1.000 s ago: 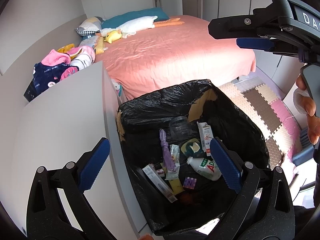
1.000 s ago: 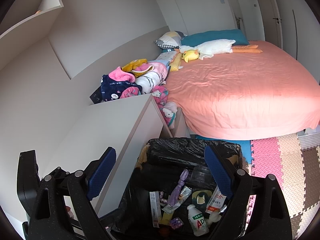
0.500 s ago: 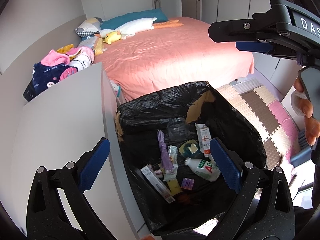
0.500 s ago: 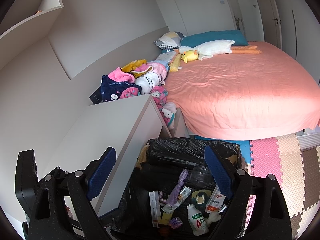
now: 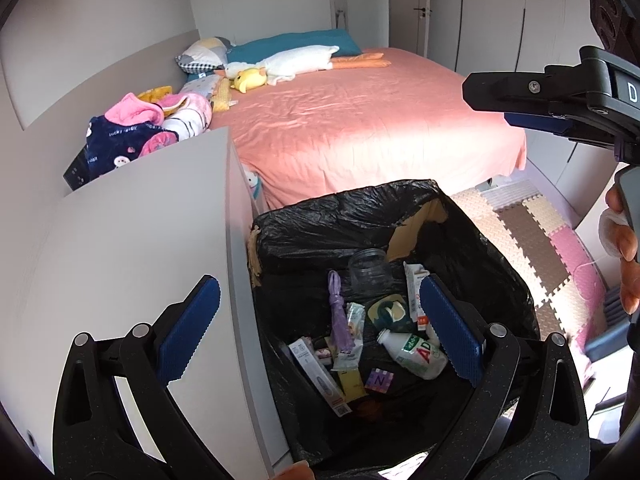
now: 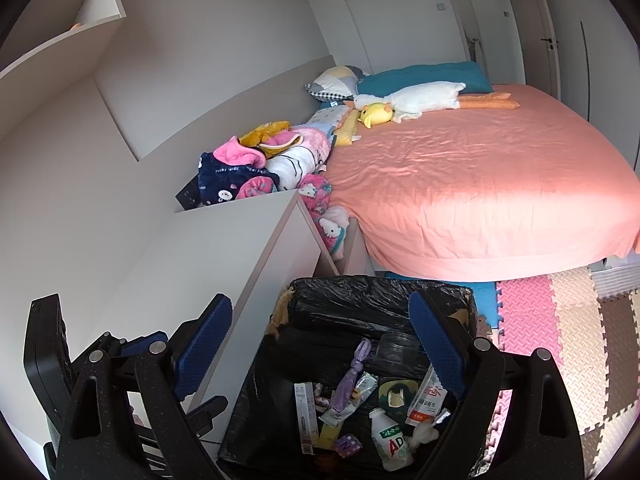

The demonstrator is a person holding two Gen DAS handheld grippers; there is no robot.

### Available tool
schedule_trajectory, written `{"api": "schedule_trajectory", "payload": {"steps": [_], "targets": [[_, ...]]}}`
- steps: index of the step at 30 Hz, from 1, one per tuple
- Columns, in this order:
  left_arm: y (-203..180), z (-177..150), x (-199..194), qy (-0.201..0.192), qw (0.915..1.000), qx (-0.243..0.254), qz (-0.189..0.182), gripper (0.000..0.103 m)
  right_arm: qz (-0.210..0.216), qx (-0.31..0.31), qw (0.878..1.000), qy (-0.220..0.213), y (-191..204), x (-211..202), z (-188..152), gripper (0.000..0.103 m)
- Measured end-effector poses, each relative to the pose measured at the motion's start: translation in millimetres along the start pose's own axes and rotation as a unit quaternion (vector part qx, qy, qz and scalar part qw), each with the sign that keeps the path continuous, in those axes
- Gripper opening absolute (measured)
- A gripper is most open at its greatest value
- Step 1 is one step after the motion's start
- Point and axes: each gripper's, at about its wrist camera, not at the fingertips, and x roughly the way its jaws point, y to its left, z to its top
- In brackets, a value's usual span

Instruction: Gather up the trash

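both claws spread and empty: left gripper and right gripper hang above the black-lined bin, white bottle lying inside it.

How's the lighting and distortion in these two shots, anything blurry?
Left wrist view: sunlight brightens the bed, the bin liner stays dark, and fisheye bends the walls. Right wrist view: a sunlit band crosses the bed, corners vignette black, and nothing looks blurred.
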Motion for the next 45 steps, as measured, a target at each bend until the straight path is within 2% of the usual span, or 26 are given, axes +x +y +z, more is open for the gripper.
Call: {"api": "schedule_trajectory", "payload": {"steps": [36,45], "targets": [[-7,-4,6,0.013,0.9996,0.021,-0.01,0.097,-0.009,-0.008,1.0,-0.002,0,-2,-4,0.09],[-14,-6,3,0.011,0.9989,0.045,-0.008,0.097,-0.009,-0.007,1.0,-0.002,1,-3,-5,0.09]]}}
